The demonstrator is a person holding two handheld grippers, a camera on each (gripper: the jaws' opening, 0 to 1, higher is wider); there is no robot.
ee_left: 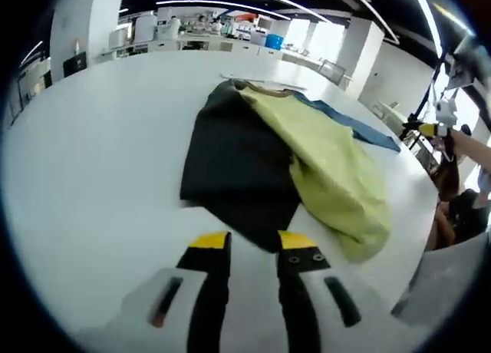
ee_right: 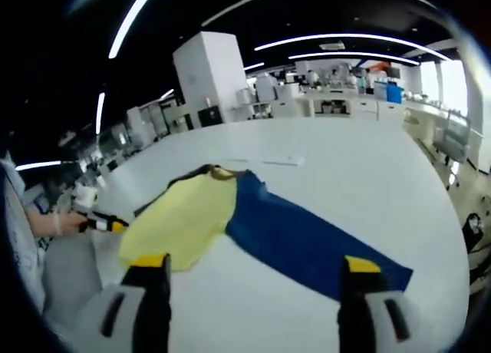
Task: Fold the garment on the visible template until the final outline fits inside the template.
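Yellow-green fabric garment (ee_left: 330,173), heaped over black cloth template (ee_left: 238,169) and blue cloth (ee_right: 307,242) on white surface (ee_left: 92,153). Left hand-held gripper (ee_left: 253,249): narrowly parted, empty. Right hand-held gripper (ee_right: 255,270): wide open, empty. Risk judged: template snagged with garment, outline shifted.

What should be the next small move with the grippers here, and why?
Probably lower the left gripper to the near edge of the black garment and take hold. Its jaws stand open just short of that edge. The yellow garment lies over it, and the right gripper is open above the blue garment.
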